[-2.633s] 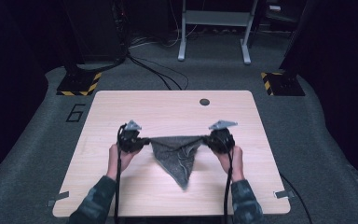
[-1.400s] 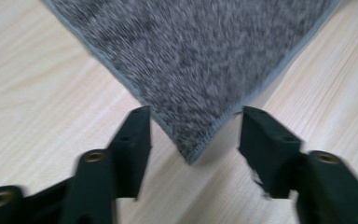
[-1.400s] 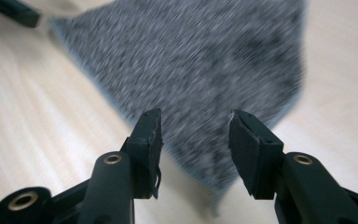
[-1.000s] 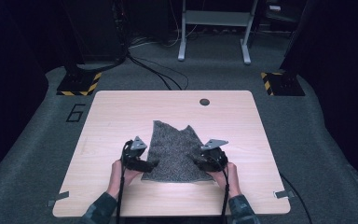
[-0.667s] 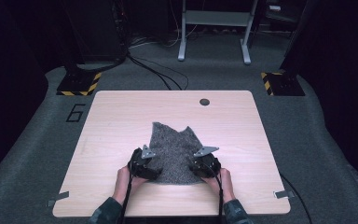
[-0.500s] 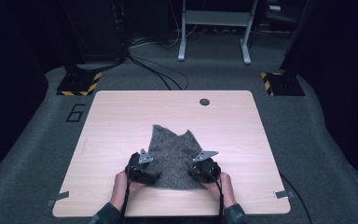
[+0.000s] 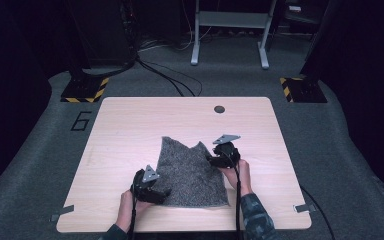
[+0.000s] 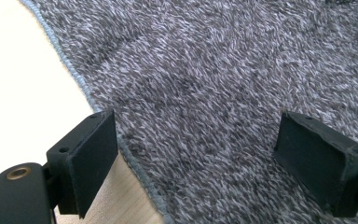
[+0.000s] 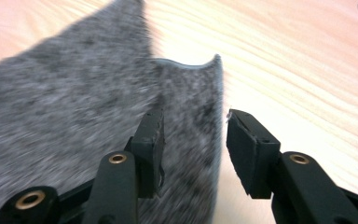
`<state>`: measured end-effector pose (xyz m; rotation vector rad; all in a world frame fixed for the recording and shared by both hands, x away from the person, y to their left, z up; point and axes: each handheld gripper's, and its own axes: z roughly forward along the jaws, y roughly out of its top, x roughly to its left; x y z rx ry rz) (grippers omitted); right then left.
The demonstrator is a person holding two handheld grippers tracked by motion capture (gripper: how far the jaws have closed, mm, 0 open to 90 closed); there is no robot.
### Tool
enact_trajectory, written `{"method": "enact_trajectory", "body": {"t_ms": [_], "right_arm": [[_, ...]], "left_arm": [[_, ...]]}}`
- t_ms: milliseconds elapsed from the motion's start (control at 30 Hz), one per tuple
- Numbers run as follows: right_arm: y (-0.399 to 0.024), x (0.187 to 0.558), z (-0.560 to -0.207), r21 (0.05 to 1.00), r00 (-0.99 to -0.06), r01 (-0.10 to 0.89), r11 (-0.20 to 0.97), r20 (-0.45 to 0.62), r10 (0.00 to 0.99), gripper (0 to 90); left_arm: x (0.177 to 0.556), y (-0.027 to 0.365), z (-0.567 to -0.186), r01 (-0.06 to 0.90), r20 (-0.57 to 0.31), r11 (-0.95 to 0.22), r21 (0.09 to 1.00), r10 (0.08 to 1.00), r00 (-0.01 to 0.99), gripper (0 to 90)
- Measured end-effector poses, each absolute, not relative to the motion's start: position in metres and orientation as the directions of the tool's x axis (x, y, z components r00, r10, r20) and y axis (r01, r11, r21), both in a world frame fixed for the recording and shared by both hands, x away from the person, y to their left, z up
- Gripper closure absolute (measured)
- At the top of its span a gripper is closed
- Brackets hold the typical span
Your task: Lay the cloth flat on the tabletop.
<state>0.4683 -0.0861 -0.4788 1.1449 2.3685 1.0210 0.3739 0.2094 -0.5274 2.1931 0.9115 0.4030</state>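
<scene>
In the high view, a grey fuzzy cloth [image 7: 190, 175] lies spread flat on the light wooden worktop [image 7: 130, 130], toward the near edge and a little right of centre. Its far edge is notched, with one peak at the left and another at the right. The left tongs [image 7: 161, 194] sit at the cloth's near left corner, held by the person's left hand [image 7: 126, 207]. The right tongs [image 7: 211, 159] are farther up, at the cloth's far right peak, with the right hand [image 7: 237, 172] behind them. A small dark round hole [image 7: 219, 109] shows in the worktop near its far edge, well apart from the cloth.

In the left gripper view, the left tongs [image 8: 200, 154] stand spread wide over the cloth [image 8: 223, 79]. One jaw straddles the cloth's stitched edge, where pile meets bare worktop [image 8: 23, 93]; the other hangs over the pile. Neither pad presses the cloth.

In the right gripper view, which is blurred, the right tongs [image 9: 193, 149] stand partly apart, and their jaws have just been opening a little. The cloth's right-hand edge strip [image 9: 200, 121] lies in the gap between them, below its upturned corner. The pads do not pinch it. Bare worktop [image 9: 298, 79] stretches off to the right.
</scene>
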Motion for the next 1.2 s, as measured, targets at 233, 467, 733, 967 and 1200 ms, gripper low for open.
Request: {"method": "enact_trajectory", "body": {"t_ms": [233, 467, 733, 967, 1200], "right_arm": [[-0.072, 0.51, -0.496, 0.674, -0.612, 0.603, 0.427, 0.048, 0.79, 57.4], [-0.063, 0.518, -0.507, 0.637, -0.594, 0.631, 0.443, 0.029, 0.804, 77.9], [-0.065, 0.518, -0.508, 0.646, -0.577, 0.627, 0.435, 0.011, 0.816, 85.4], [-0.076, 0.522, -0.508, 0.652, -0.525, 0.644, 0.401, -0.004, 0.851, 85.3], [-0.089, 0.526, -0.51, 0.664, -0.465, 0.656, 0.358, -0.018, 0.885, 85.2]], "left_arm": [[0.372, 0.209, -0.529, 0.483, 0.015, -0.479, 0.733, 0.721, 0.692, 13.0], [0.371, 0.21, -0.529, 0.485, 0.008, -0.475, 0.734, 0.721, 0.693, 13.1], [0.371, 0.21, -0.529, 0.488, 0.011, -0.474, 0.733, 0.725, 0.689, 13.1], [0.371, 0.21, -0.529, 0.488, 0.012, -0.475, 0.732, 0.725, 0.689, 13.1], [0.371, 0.21, -0.529, 0.488, 0.01, -0.474, 0.733, 0.725, 0.689, 13.1]]}}
